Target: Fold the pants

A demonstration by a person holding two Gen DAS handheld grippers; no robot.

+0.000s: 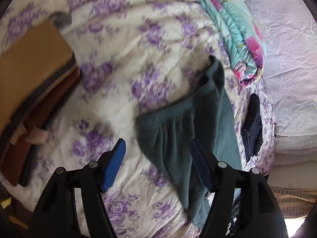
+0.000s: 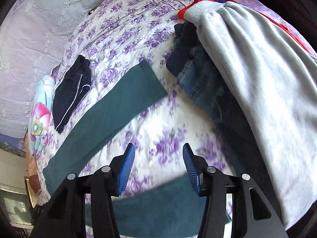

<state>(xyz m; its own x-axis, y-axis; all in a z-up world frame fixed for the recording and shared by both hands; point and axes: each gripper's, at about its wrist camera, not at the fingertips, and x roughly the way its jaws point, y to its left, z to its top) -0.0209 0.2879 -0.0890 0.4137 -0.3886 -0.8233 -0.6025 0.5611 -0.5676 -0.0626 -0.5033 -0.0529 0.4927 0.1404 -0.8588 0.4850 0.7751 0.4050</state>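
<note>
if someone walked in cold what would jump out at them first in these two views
The teal pants stretched across the purple-flowered bedspread, one leg running off diagonally. Next, the heap of unfolded clothes on the right of the right wrist view, a grey sweatshirt draped over jeans. Both grippers hang open over the bed, gripping nothing.

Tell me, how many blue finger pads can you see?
4. Two on the left gripper, over the green pants; two on the right gripper, above the flowery bedsheet.
</note>
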